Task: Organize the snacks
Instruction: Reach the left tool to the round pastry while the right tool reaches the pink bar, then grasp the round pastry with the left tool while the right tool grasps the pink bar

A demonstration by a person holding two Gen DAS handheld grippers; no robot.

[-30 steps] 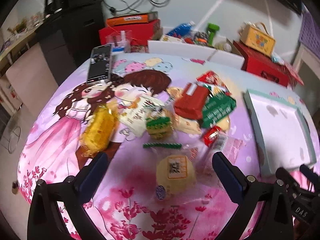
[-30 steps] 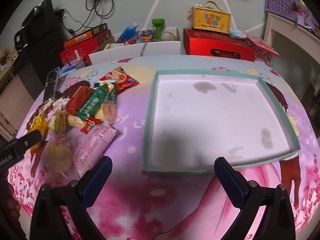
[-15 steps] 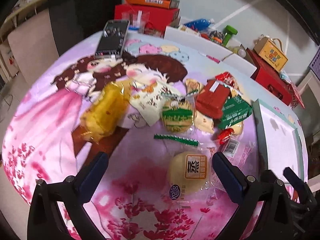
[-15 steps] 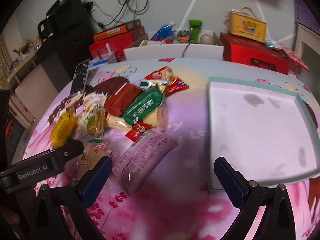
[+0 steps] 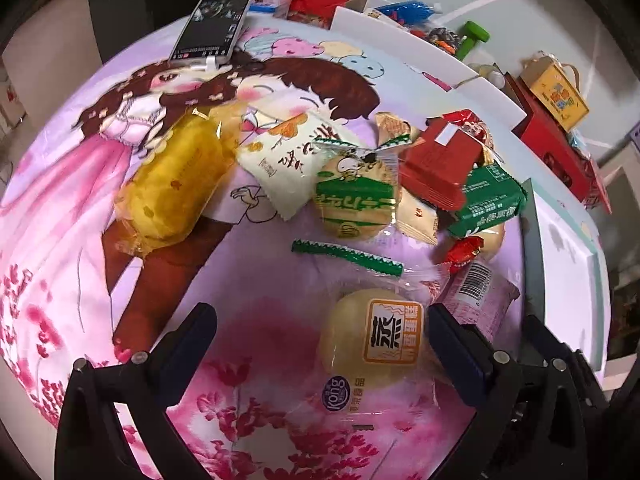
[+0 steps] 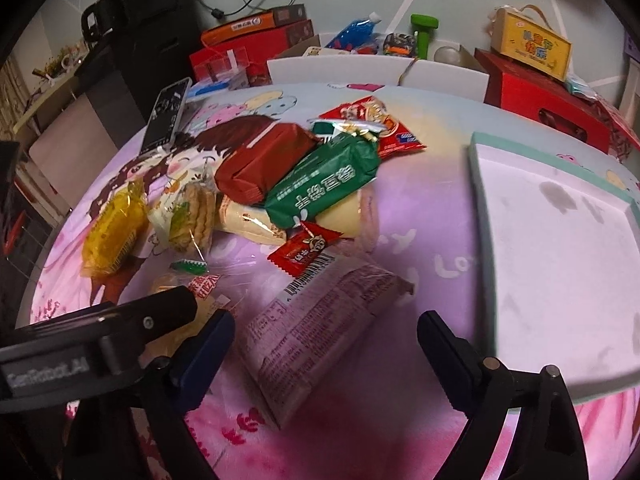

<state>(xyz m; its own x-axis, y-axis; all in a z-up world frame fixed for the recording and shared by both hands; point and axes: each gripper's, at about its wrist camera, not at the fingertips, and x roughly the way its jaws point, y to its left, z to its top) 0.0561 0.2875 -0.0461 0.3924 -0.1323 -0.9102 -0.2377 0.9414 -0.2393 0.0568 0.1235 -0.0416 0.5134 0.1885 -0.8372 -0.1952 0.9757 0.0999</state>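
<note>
A: Left tool (image 5: 320, 344)?
B: Jaws wide, empty; steamed bun packet (image 5: 374, 340) between them, toward 3 o'clock.
A: Right tool (image 6: 326, 346)?
B: Wide, empty, over pink packet (image 6: 320, 328); tray (image 6: 480, 184) at 2 o'clock.

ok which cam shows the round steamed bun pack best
The left wrist view: the round bun pack lies close and unobstructed between the open left claw, label readable. The right wrist view shows only a sliver, mostly hidden behind the left gripper's body.

Left of the snack pile (image 5: 360, 184) the printed cloth (image 5: 80, 240) lies bare; right of it, a clear strip runs to the tray (image 6: 478, 184)
</note>
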